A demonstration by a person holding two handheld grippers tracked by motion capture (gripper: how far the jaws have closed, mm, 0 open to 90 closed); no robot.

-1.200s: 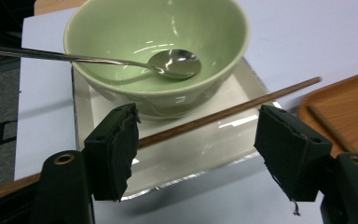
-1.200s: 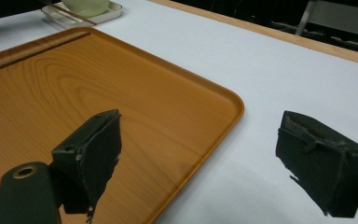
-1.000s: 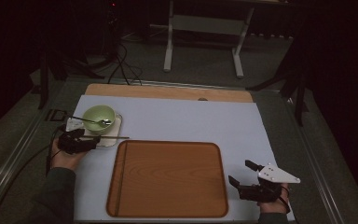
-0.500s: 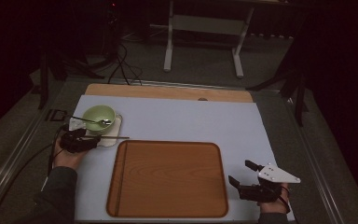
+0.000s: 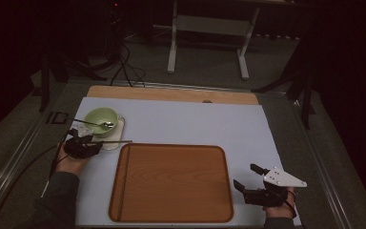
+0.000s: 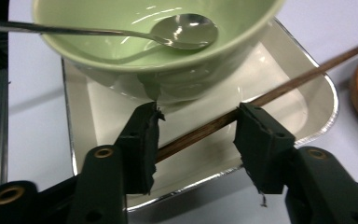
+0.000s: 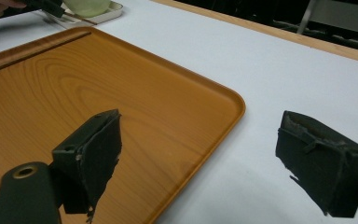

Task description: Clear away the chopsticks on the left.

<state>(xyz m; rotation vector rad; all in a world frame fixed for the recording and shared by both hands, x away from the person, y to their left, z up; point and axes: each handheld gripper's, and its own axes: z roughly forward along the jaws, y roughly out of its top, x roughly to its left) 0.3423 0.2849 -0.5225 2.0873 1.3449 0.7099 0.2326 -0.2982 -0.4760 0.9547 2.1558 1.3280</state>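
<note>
your left gripper at small metal tray, jaws just been closing around brown chopstick lying across tray beside green bowl, pads not yet pressing. your right gripper open, over wooden tray corner.

High view overhead — tool views close

Left tongs at metal dish
</note>
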